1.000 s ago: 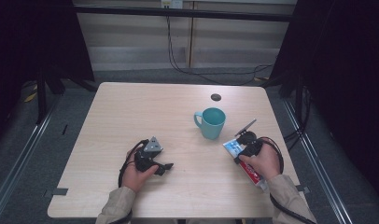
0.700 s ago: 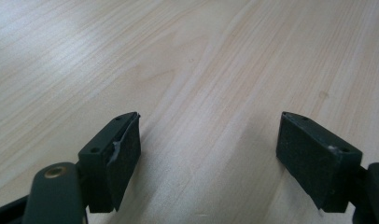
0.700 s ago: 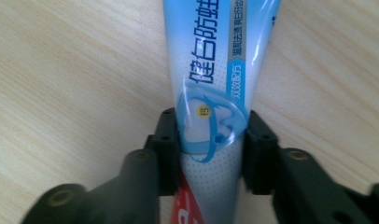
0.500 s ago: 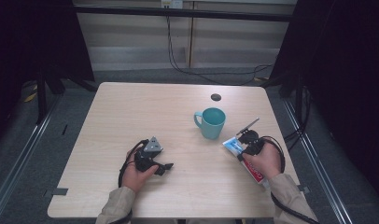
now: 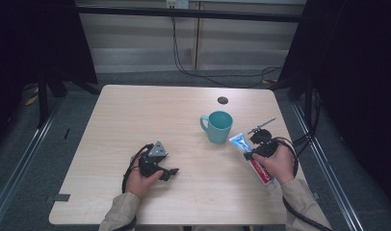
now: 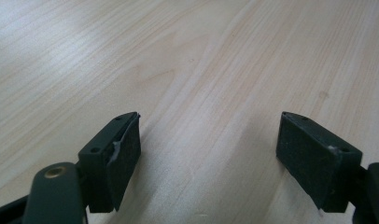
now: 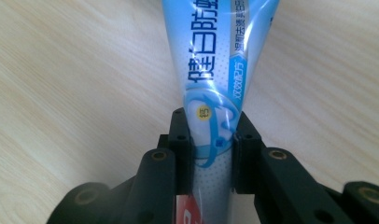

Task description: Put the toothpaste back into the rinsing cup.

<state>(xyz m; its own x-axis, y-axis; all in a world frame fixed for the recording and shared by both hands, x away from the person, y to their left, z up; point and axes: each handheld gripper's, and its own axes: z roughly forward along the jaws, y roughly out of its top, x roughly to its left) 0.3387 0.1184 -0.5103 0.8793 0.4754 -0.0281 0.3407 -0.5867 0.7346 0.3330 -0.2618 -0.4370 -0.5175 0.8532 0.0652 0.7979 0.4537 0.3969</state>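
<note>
Now the surface (image 5: 136, 115) carries a teal mug (image 5: 217, 126), empty as far as its mouth shows. Just right of the mug, the right hand-held gripper (image 7: 211, 154) has just clamped onto a toothpaste tube (image 7: 215, 70). Gripped near one end, the soft tube could sag, slip, or knock the mug. Left of the mug, the left hand-held gripper (image 6: 206, 154) gapes wide, holding nothing.

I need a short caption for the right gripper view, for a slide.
Right tool clamped on a blue-and-white toothpaste tube above the light wooden table.
</note>
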